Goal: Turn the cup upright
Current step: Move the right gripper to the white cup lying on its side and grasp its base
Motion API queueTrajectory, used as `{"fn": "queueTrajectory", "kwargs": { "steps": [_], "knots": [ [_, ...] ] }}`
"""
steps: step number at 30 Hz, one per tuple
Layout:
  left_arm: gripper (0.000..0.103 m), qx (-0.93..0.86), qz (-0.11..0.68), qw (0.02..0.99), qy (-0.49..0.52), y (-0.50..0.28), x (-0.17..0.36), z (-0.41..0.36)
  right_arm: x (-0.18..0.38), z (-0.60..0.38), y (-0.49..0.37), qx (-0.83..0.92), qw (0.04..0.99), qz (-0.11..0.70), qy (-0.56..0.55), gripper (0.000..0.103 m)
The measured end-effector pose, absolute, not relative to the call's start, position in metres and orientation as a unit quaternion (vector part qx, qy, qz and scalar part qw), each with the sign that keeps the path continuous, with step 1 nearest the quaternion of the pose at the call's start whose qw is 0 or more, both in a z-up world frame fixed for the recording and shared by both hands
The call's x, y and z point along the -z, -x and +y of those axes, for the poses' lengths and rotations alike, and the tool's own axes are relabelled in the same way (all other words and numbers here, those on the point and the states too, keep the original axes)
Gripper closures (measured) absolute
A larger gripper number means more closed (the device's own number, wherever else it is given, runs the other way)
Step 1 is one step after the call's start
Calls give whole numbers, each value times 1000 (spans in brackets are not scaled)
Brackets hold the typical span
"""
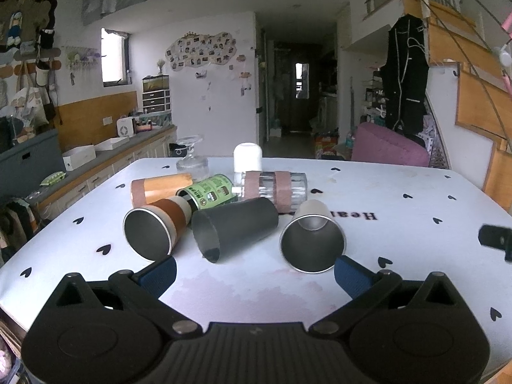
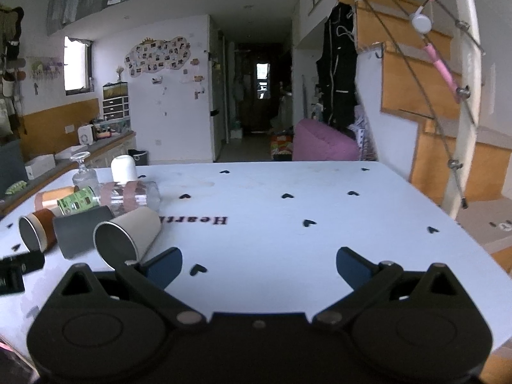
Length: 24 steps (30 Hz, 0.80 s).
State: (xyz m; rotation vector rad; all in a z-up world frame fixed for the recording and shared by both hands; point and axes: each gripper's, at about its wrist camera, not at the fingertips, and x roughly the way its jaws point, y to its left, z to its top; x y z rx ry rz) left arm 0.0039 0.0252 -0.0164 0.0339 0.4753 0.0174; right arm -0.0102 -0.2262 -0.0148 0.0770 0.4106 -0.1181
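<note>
Desk (image 1: 368, 192) has a white cloth w/ little black hearts and some black lettering (image 1: 353, 215). Behind it, a pink sofa (image 1: 388, 147) on the right, black coat (image 1: 404, 73) hanging above it by the wooden stairs (image 1: 473, 73). Dark hallway (image 1: 297, 92) straight ahead. Cloud-shaped photo collage (image 1: 201, 49) on the white wall, small window (image 1: 112, 56) to its left. Left side: kitchen counter (image 1: 105, 156) w/ white boxes (image 1: 80, 156) and a little drawer unit (image 1: 156, 94) further back. Pink tubing (image 2: 438, 54) runs along the stair rail in the right wrist view.

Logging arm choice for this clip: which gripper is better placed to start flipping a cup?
Left, probably. The left gripper, open, faces the black cup and beige cup. The right gripper faces bare tablecloth.
</note>
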Motion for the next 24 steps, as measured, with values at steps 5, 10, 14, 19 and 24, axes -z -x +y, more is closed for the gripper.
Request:
{"fn": "queueTrajectory", "kwargs": {
  "steps": [5, 10, 14, 19, 24],
  "knots": [
    [0, -16, 238, 971, -12, -5, 18, 31, 8, -228, -16, 39, 975, 208, -69, 0],
    [0, -22, 240, 970, -6, -6, 20, 37, 8, -222, -56, 16, 966, 237, -106, 0],
    [0, -25, 242, 970, -2, -7, 23, 41, 14, -210, -91, -7, 951, 277, -139, 0],
    [0, -30, 243, 970, 0, -8, 25, 46, 20, -182, -131, -47, 934, 316, -162, 0],
    [0, -36, 245, 969, 0, -9, 27, 51, 29, -157, -164, -62, 914, 355, -186, 0]
  ]
}}
